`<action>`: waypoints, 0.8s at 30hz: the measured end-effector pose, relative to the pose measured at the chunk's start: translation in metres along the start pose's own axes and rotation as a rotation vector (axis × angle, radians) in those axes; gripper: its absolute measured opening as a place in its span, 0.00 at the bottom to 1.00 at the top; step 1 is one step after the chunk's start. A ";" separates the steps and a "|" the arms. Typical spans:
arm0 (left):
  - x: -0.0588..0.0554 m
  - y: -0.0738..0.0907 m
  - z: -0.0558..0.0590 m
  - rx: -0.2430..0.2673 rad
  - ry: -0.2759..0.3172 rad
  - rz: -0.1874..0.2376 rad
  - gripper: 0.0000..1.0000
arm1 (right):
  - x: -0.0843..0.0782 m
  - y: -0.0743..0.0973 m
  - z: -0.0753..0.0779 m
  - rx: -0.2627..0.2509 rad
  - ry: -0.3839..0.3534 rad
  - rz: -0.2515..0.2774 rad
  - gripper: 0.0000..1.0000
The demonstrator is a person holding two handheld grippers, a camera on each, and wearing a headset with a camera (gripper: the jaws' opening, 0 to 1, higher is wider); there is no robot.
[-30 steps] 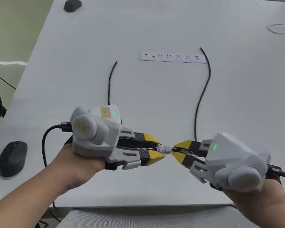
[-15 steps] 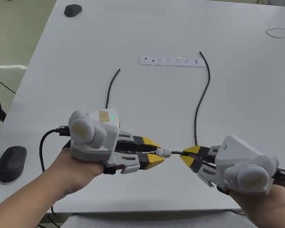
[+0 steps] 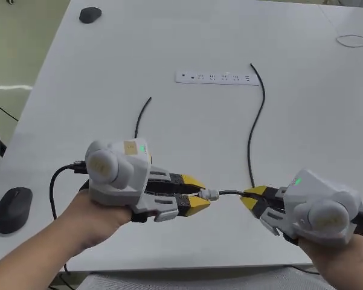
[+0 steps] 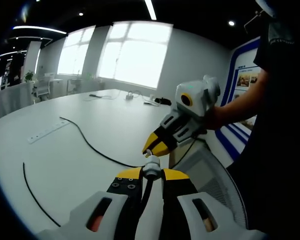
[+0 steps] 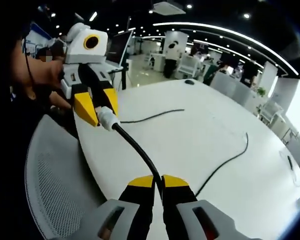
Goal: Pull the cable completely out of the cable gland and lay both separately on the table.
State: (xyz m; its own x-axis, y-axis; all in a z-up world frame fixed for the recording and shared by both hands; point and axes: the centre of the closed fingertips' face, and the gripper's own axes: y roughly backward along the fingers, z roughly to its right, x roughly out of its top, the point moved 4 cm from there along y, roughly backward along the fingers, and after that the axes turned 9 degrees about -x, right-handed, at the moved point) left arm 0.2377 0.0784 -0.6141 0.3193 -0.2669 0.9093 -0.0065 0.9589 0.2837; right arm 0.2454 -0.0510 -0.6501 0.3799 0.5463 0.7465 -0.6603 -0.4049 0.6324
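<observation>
cable gland (image 3: 210,194) is held in the air over the near edge of the worktop (image 3: 187,36), clamped between the yellow tips of the left gripper (image 3: 200,194). The cable (image 3: 231,193) is not out yet: one end sits inside the gland, and a short black span runs straight from it to the right gripper (image 3: 249,197), which is clenched on the cable near the gland.

Past that gripper the rest of the cable drops to the worktop and runs away from the gland, ending near a white power strip (image 3: 216,78) well beyond it.

The worktop is plain white, large and rounded, with green floor (image 3: 18,36) off its left side. The gripper views show an open office with big windows (image 4: 135,60) and ceiling light strips (image 5: 224,32).

- second black cable (image 3: 141,115): loose on the worktop, beyond and left of the gland, apart from the first
- mouse (image 3: 12,208): far left of the gland, at the worktop edge
- second mouse (image 3: 89,13): far beyond the gland, to its left
- thin white wire (image 3: 353,41): far beyond the gland, to its right
- grey mesh chair (image 5: 45,175): on the near side of the gland, by the worktop edge
</observation>
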 end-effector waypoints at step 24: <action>-0.002 0.001 0.004 0.029 0.047 -0.007 0.15 | -0.024 0.007 0.002 -0.023 -0.216 -0.048 0.03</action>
State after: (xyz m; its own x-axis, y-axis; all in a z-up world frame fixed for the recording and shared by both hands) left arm 0.2334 0.0793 -0.6140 0.3635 -0.2682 0.8921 -0.0310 0.9537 0.2993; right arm 0.2331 -0.0684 -0.6637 0.5395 0.3941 0.7441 -0.6517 -0.3640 0.6654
